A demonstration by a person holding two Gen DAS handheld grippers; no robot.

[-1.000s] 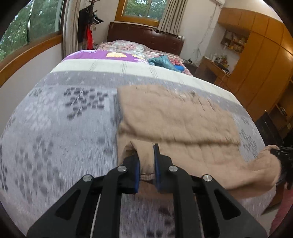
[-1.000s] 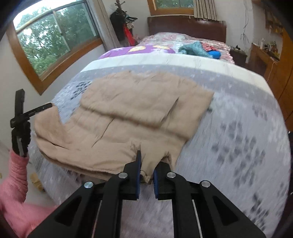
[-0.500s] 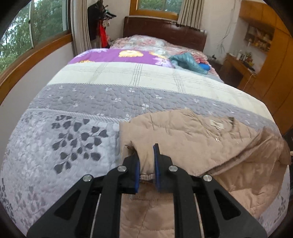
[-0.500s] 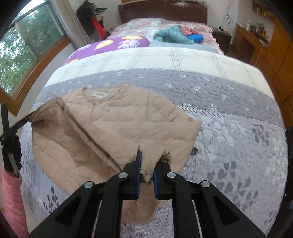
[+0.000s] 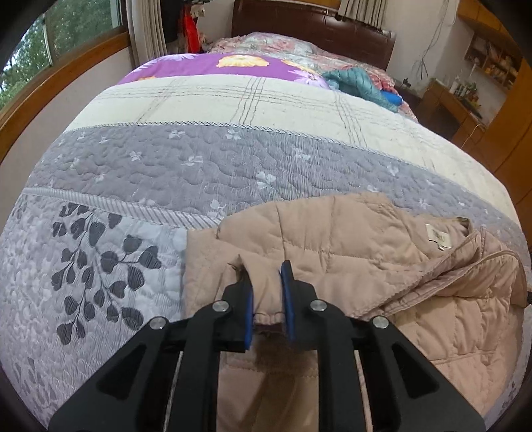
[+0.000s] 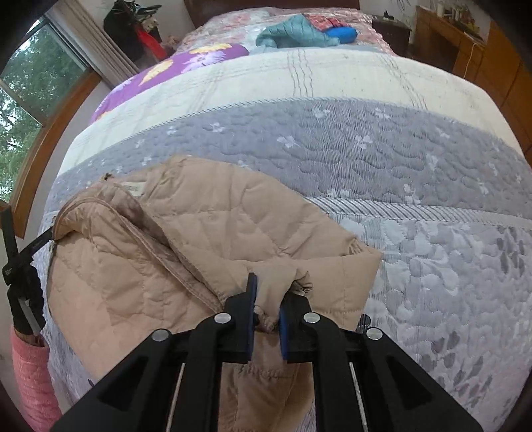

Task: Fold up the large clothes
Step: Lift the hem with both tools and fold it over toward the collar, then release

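A beige quilted jacket point(image 5: 349, 239) lies on the grey patterned bedspread point(image 5: 116, 186), its lower half folded up over the upper part. My left gripper point(image 5: 266, 282) is shut on the jacket's hem at its left corner. In the right wrist view the jacket point(image 6: 186, 239) shows its collar label and zipper edge at the left. My right gripper point(image 6: 269, 292) is shut on the hem at the jacket's right corner. The left gripper's hand point(image 6: 23, 285) shows at the far left edge of the right wrist view.
A teal and blue bundle of clothes point(image 5: 362, 83) lies near the dark wooden headboard point(image 5: 312, 30). A purple floral pillow point(image 5: 212, 66) sits behind the cream stripe. Wooden cabinets point(image 5: 498, 99) stand at the right, a window point(image 6: 30, 83) at the left.
Both grippers have carried the jacket's hem forward toward the headboard, folding the lower half over the upper half. The collar and label now show.
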